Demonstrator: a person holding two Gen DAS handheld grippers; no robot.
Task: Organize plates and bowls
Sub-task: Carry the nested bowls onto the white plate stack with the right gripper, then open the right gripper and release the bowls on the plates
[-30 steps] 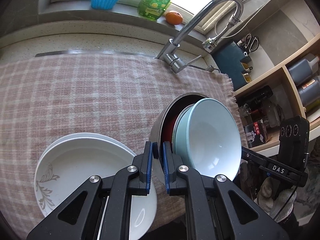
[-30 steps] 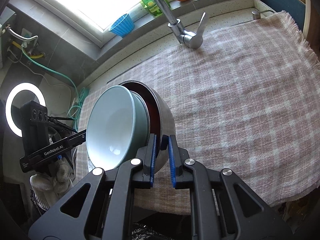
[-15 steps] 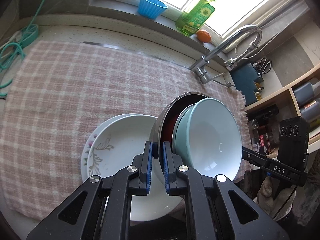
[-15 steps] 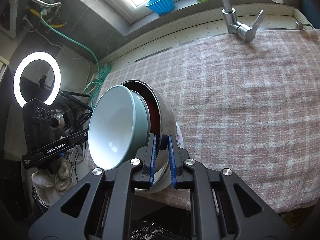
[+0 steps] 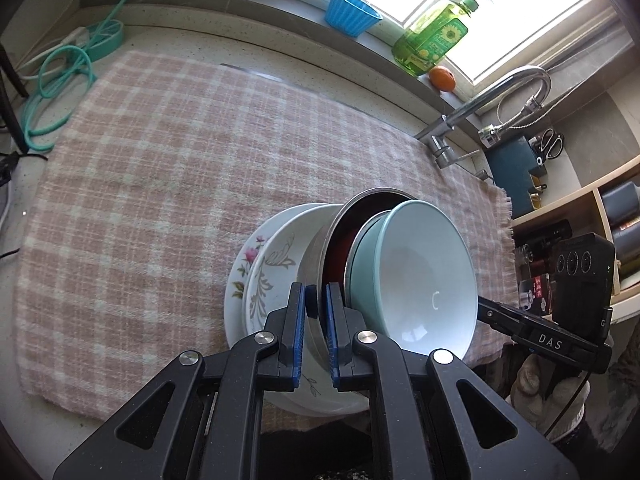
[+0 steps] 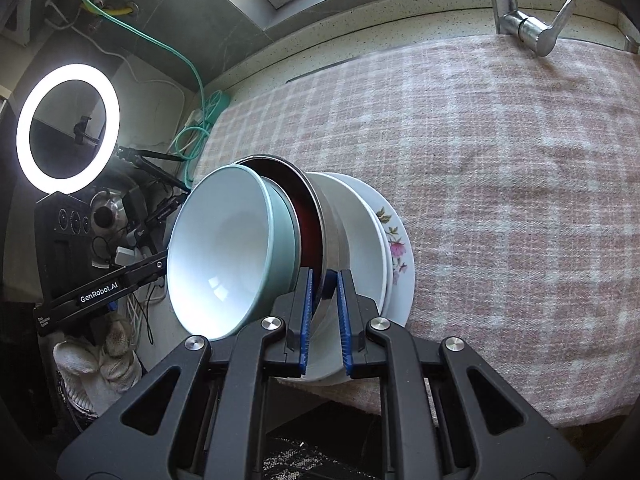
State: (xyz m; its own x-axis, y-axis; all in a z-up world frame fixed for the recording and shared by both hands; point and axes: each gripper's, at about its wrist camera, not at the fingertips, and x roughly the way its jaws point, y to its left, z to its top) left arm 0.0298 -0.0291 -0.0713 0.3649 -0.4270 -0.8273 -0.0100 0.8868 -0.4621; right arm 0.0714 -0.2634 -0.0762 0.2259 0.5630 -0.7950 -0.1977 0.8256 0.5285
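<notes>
My left gripper [image 5: 316,312] and right gripper [image 6: 324,300] are each clamped tight on opposite sides of the steel bowl [image 5: 320,248] rim, carrying it above the stacked plates [image 5: 260,268] on the checked cloth [image 5: 160,160] covering the desk. A dark red bowl and the pale blue bowl [image 5: 420,276] nest inside it. I judge the stack heavy and slick: thin steel rim, loose ceramic inside that could slide or chip. Holding both rim edges level seems safest before setting it onto the plates.
</notes>
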